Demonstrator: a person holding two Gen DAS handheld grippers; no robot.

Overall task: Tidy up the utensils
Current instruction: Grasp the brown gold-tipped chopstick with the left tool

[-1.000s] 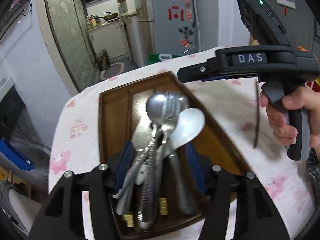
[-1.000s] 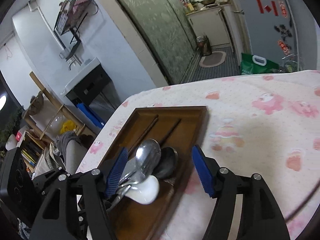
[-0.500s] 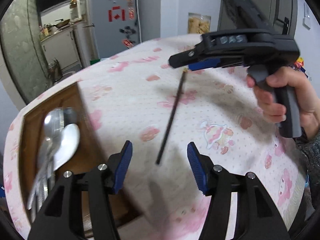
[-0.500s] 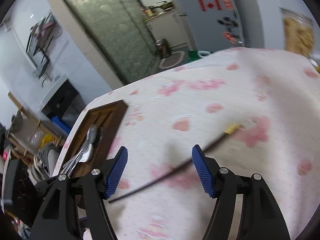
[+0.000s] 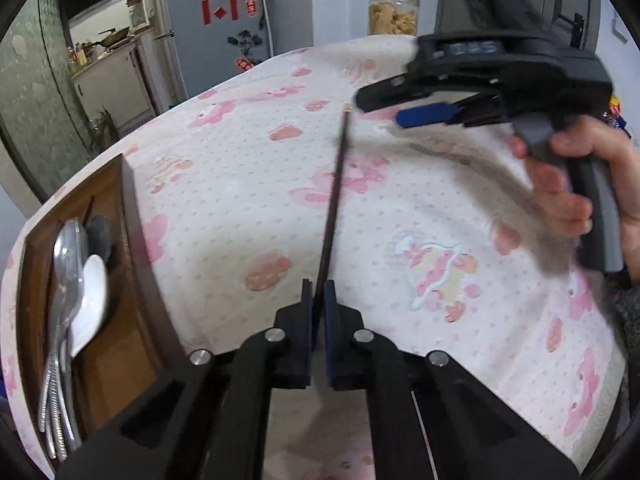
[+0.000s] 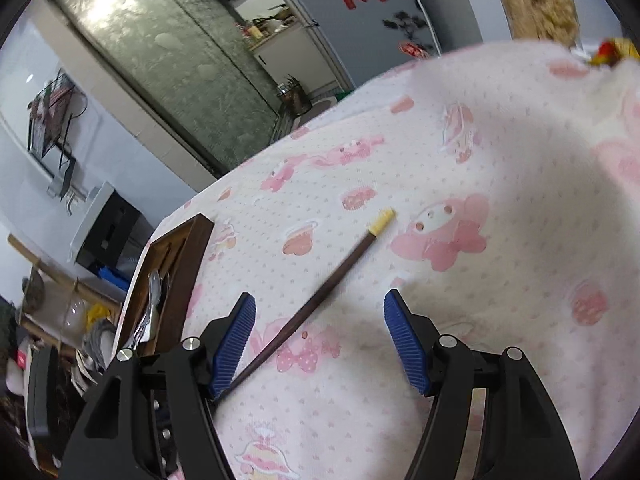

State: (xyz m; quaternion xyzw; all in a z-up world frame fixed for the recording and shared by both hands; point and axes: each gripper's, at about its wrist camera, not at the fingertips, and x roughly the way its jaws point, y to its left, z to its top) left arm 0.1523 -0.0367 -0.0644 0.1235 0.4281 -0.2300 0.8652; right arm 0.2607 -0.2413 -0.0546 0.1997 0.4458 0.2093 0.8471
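Black grippers (image 5: 318, 292), blue ribbed pads (image 6: 234, 340), silver screws (image 5: 275, 334), grey handle (image 5: 596, 200); grey sleeve (image 5: 630, 300).

Both grippers have swung away from the wooden tray (image 5: 128, 216) to the dark chopstick (image 5: 334, 196) on the tablecloth. The left gripper (image 5: 318, 292) has just closed its jaws on the chopstick's near end

Both fisheye views ride close above the table (image 5: 460, 280), tilted down along their fingers. The left wrist view faces the far edge and fridge (image 5: 224, 20); the right wrist view faces the left edge. Shared: chopstick (image 5: 332, 208) (image 6: 320, 300), wooden tray (image 5: 132, 248) (image 6: 188, 256), fridge (image 6: 360, 8).
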